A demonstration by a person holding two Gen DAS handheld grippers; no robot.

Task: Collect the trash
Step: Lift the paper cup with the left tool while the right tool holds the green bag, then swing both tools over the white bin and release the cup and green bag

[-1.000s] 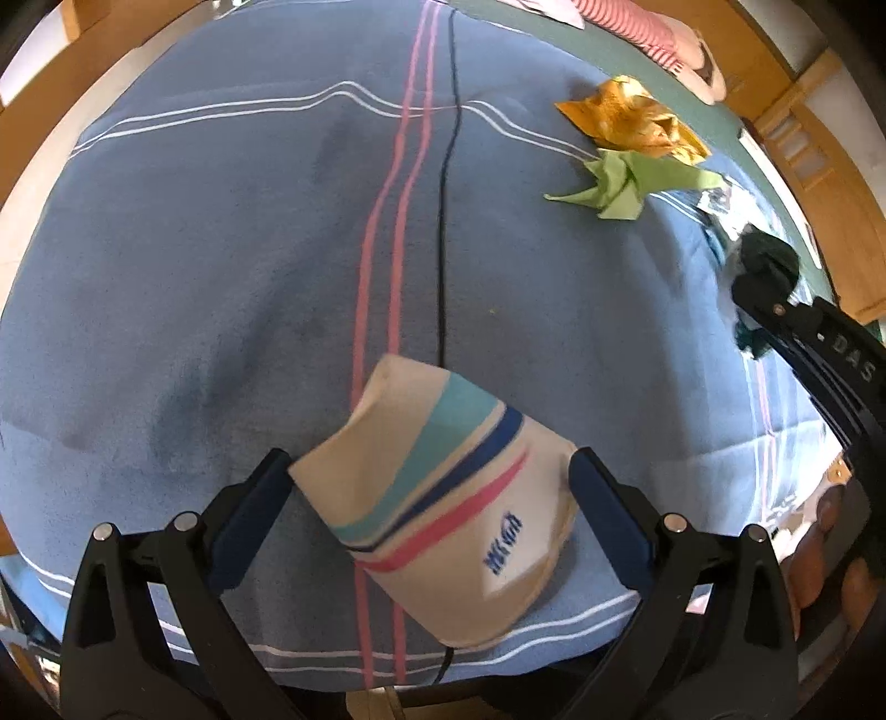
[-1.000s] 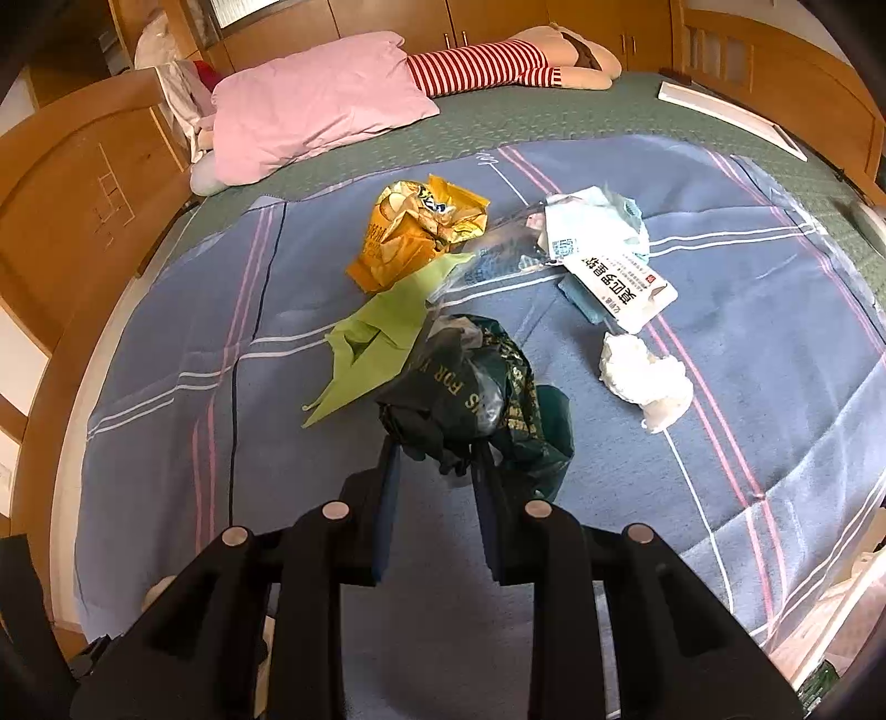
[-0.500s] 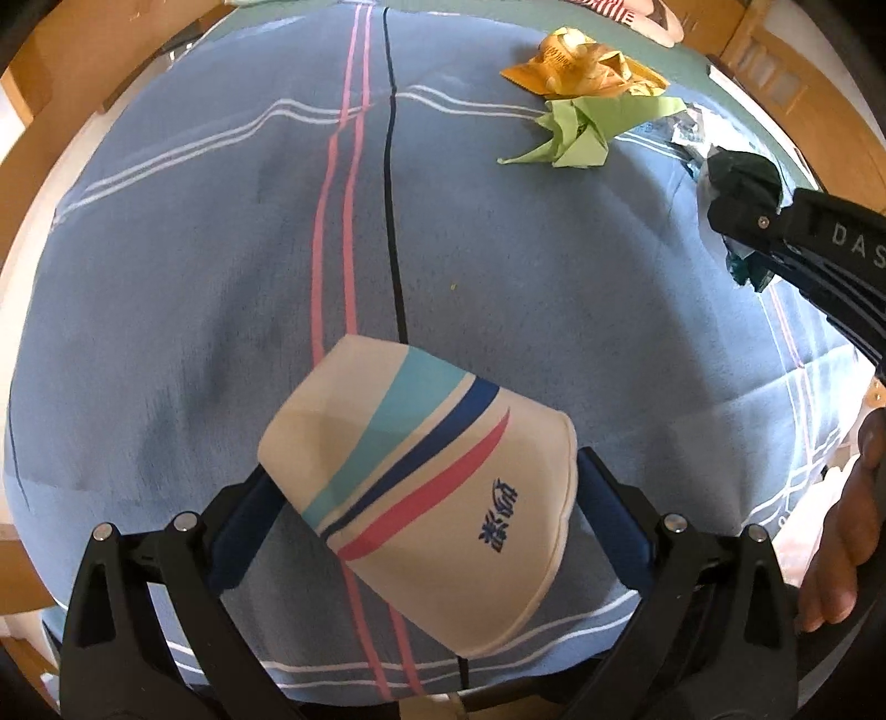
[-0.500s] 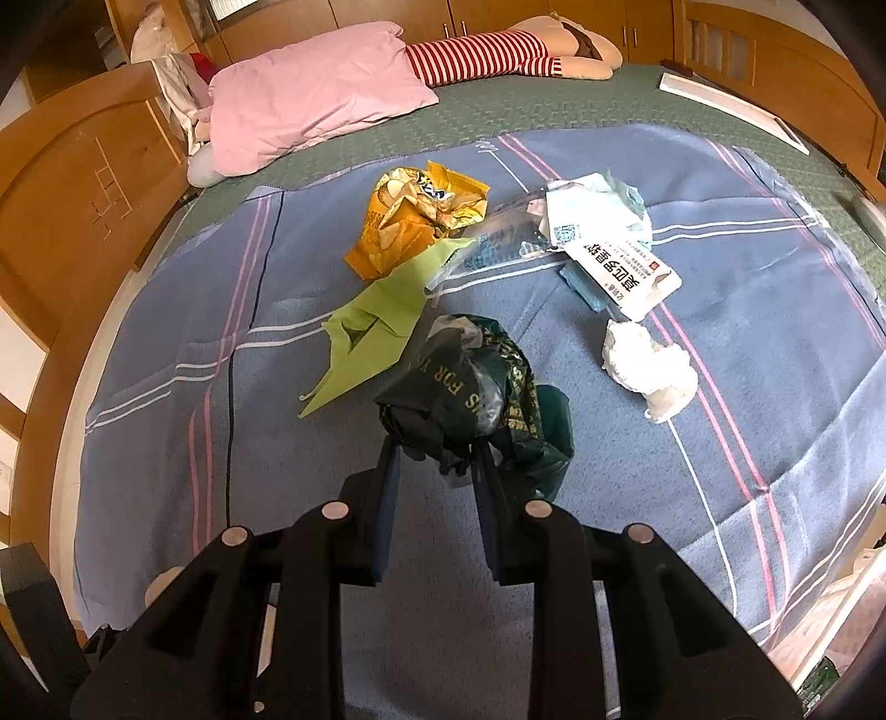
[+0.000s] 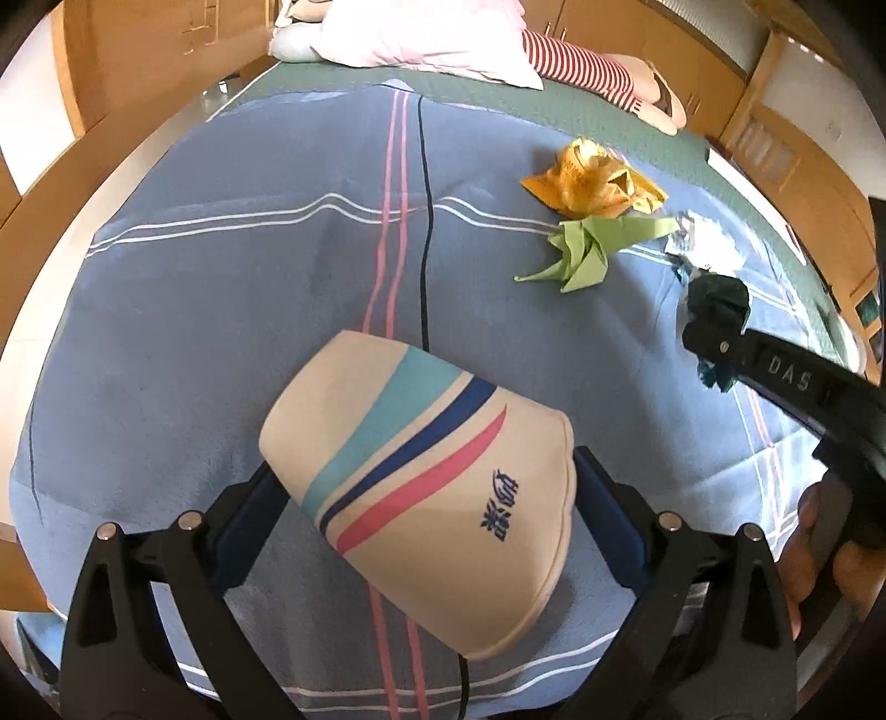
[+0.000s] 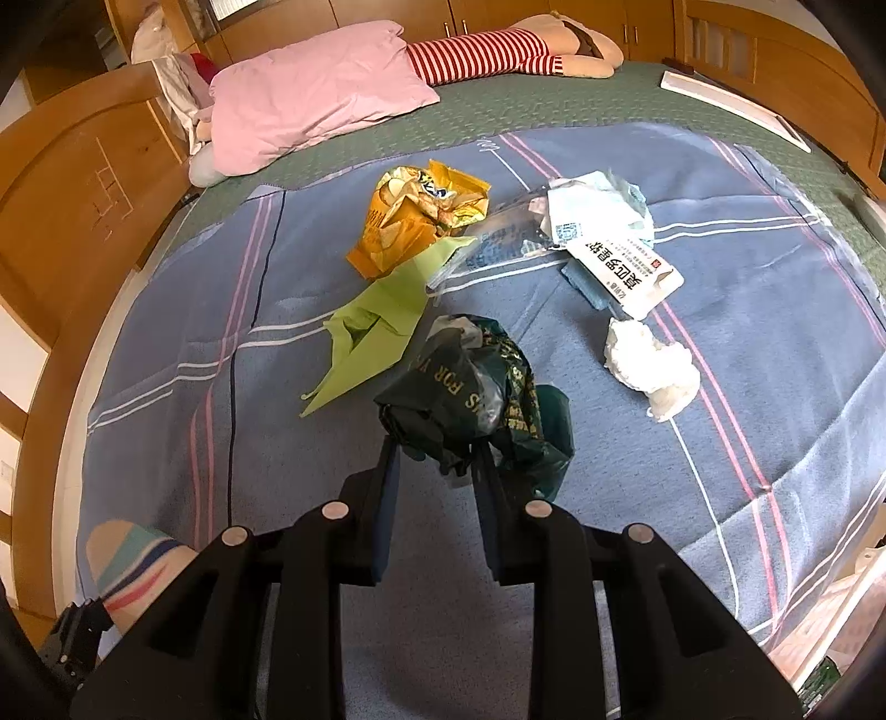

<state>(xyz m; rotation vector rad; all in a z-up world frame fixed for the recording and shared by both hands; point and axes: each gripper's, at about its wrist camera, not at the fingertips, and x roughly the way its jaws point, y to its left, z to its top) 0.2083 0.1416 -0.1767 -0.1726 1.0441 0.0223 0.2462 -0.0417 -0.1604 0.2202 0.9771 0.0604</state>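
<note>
My left gripper (image 5: 423,482) is shut on a cream paper cup (image 5: 421,476) with teal, blue and pink stripes, held tilted above the blue blanket (image 5: 221,288). The same cup (image 6: 130,570) shows at the lower left of the right wrist view. My right gripper (image 6: 434,454) is shut on a crumpled dark green plastic bag (image 6: 470,393), also seen at the right of the left wrist view as the green bag (image 5: 717,302). On the blanket lie a yellow snack bag (image 6: 415,216), green folded paper (image 6: 376,327), a white wrapper with print (image 6: 620,266) and a white tissue wad (image 6: 650,365).
A pink pillow (image 6: 315,88) and a red-striped stuffed toy (image 6: 498,52) lie at the head of the bed. Wooden bed frame (image 6: 72,183) and cabinets surround the mattress. A person's hand (image 5: 819,559) holds the right gripper's handle.
The left gripper has lifted the cup and tilted upward, so more of the bed's far end shows. The right gripper with the green bag has stayed put.
</note>
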